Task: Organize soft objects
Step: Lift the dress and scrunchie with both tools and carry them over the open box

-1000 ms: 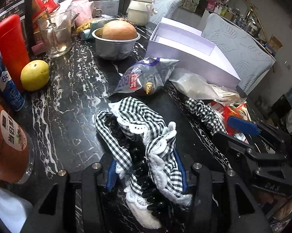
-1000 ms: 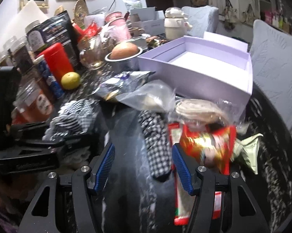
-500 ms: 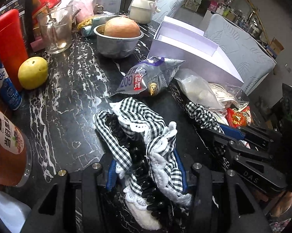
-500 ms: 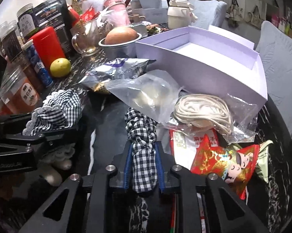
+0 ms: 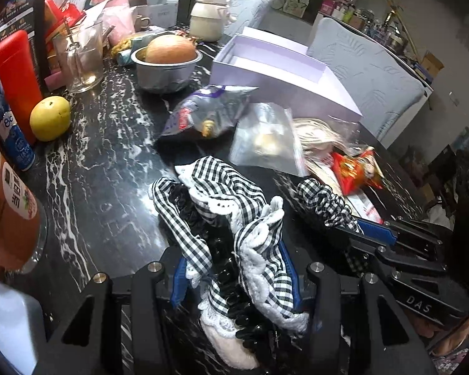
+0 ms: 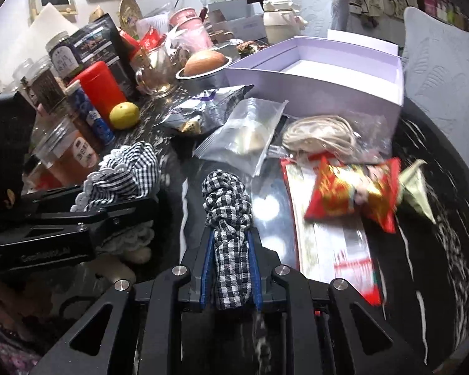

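Note:
My left gripper is shut on a black-and-white checked hair clip with white lace trim, held just above the black marble table. To its right, my right gripper is shut on a checked fabric scrunchie, whose bunched end sticks out past the blue pads. In the left wrist view the scrunchie and right gripper show at the right. In the right wrist view the lace clip and left gripper show at the left. An open lilac box stands behind.
Snack bags, a clear zip bag and a bag of cord lie before the lilac box. A metal bowl, glass cup, yellow fruit, red bottle and jars crowd the left and back.
The right gripper's jaws closed around the checked scrunchie, which lay loose between them a second ago. Both grippers have shifted slightly over the table with their fabric.

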Demonstrator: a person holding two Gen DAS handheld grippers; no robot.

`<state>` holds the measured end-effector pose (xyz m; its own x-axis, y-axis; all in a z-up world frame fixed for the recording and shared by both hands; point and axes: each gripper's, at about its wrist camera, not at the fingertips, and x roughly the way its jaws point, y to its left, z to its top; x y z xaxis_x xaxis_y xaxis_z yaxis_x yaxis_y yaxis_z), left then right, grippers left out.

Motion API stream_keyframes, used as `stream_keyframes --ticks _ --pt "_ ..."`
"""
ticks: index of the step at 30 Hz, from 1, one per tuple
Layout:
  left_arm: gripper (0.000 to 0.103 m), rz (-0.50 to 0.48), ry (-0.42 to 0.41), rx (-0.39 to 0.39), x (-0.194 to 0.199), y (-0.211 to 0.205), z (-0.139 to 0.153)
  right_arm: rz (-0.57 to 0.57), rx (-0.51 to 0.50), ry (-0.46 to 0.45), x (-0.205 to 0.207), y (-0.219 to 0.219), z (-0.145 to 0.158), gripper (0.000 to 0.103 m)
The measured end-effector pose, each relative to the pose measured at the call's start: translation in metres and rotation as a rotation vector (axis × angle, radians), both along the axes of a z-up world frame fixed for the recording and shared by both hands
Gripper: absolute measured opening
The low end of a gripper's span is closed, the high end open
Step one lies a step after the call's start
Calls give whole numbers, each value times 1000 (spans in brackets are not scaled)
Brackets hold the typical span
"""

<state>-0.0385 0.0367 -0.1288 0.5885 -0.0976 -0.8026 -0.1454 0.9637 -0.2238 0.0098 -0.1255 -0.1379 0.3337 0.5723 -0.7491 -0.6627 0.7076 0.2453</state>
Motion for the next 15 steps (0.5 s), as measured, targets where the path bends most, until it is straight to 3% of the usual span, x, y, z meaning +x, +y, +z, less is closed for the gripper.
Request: stream_keyframes --ticks 15 --pt "49 -116 -55 5 -10 -63 22 -79 42 -65 -37 -56 27 20"
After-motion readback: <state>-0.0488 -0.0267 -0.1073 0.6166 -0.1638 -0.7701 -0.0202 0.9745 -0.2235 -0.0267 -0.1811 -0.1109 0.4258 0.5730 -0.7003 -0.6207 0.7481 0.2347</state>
